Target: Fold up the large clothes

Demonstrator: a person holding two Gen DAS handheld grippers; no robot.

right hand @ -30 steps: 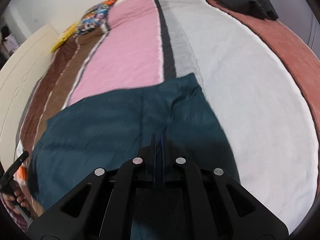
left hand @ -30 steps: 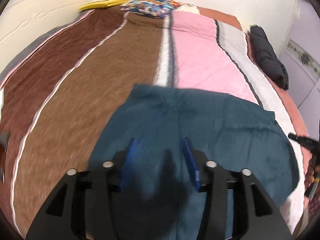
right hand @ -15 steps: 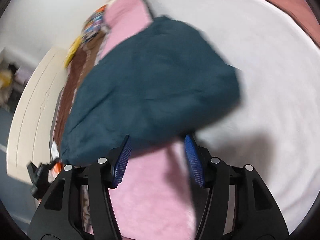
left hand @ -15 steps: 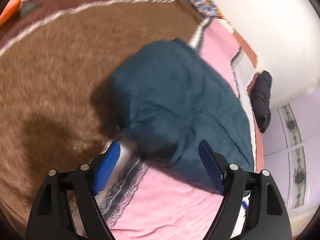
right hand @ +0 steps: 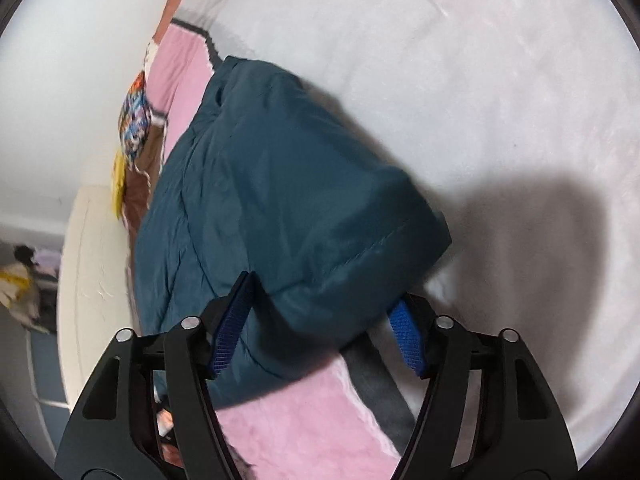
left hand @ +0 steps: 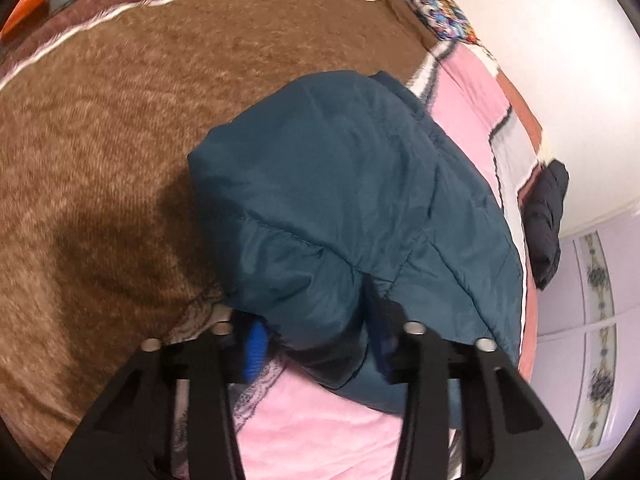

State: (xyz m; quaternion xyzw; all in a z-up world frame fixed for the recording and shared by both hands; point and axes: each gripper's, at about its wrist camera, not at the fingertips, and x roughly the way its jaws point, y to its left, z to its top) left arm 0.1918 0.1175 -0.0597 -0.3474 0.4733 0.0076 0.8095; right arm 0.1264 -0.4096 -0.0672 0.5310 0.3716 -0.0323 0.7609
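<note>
A dark teal padded garment (left hand: 344, 200) lies folded into a thick bundle on a striped bed blanket (left hand: 100, 140). It also shows in the right wrist view (right hand: 280, 208). My left gripper (left hand: 316, 344) is open, its blue pads on either side of the bundle's near left corner. My right gripper (right hand: 316, 340) is open, its blue pads astride the bundle's near right corner. Whether either gripper's pads touch the cloth I cannot tell.
A black garment (left hand: 546, 216) lies at the bed's far right edge by the wall. A patterned pillow (right hand: 136, 120) and a yellow item (right hand: 118, 184) sit at the head. A cream headboard (right hand: 88, 280) stands to the left. A lilac cabinet (left hand: 592, 320) stands to the right.
The right gripper opened from shut. Both grippers dropped low and moved to the bundle's near corners; the left jaws have narrowed around the cloth since half a second ago.
</note>
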